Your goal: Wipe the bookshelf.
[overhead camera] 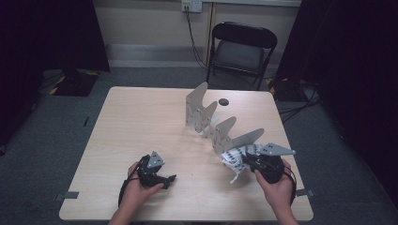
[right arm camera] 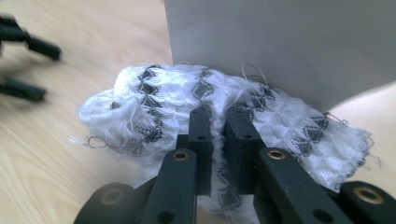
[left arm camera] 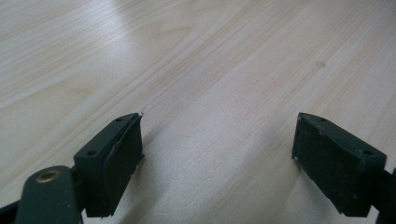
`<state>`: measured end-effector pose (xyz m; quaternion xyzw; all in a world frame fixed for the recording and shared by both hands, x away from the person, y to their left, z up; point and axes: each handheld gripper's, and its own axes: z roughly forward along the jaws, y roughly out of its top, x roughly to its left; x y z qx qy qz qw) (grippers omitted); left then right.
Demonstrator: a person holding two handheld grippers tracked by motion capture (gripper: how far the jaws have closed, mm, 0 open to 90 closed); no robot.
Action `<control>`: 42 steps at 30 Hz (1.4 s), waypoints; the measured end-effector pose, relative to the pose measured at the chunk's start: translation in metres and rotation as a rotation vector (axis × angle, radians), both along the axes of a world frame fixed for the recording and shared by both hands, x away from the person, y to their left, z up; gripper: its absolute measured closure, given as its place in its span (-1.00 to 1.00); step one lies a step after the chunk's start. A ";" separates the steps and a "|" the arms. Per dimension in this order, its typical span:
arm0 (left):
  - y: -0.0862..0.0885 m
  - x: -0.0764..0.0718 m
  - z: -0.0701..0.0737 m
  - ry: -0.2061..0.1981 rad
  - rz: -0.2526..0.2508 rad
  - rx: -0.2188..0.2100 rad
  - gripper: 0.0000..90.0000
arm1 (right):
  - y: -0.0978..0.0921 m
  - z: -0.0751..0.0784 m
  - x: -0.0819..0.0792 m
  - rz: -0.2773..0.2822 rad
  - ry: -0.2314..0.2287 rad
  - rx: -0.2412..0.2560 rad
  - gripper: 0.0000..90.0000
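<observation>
- High view: the right gripper (overhead camera: 249,161) pinches a white cloth (overhead camera: 236,158) with a black pattern at the near right of the table (overhead camera: 141,117), against the nearest fin of a grey rack (overhead camera: 220,129). The left gripper (overhead camera: 165,180) rests low on the bare wood, well apart from the cloth.
- Left gripper view: the jaws stand wide apart with nothing between them, over the tabletop (left arm camera: 196,70).
- Right gripper view: the jaws are clamped on a fold of the cloth (right arm camera: 154,100), which is bunched up against a grey fin (right arm camera: 280,42).
</observation>
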<state>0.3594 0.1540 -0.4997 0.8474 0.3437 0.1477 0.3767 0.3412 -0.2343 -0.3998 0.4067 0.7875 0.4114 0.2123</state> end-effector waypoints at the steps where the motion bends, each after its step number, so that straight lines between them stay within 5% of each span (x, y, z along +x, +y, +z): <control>1: 0.000 0.000 0.000 0.000 0.000 0.000 -0.64 | 0.000 0.008 0.000 0.002 -0.019 0.007 0.82; 7: 0.000 0.000 0.000 0.000 0.000 0.000 -0.64 | 0.005 0.039 0.002 0.011 -0.088 0.001 0.82; 9: 0.000 0.000 0.000 0.000 0.000 0.000 -0.64 | 0.006 0.033 0.003 0.017 -0.070 0.003 0.82; 18: 0.000 0.000 0.000 0.001 0.001 -0.001 -0.64 | 0.016 -0.048 0.008 0.022 0.081 -0.046 0.81; 22: 0.000 0.000 0.000 0.001 0.001 -0.001 -0.64 | 0.019 -0.068 0.010 0.017 0.110 -0.059 0.78; 31: 0.000 0.000 0.000 0.001 0.001 -0.002 -0.64 | 0.008 -0.081 0.007 0.039 0.187 -0.068 0.71; 40: 0.000 0.000 0.000 0.001 0.001 -0.002 -0.64 | -0.016 -0.078 -0.023 0.058 0.203 -0.114 0.56; 42: 0.000 0.000 0.000 0.000 0.001 -0.001 -0.64 | -0.022 -0.077 -0.029 0.059 0.199 -0.108 0.38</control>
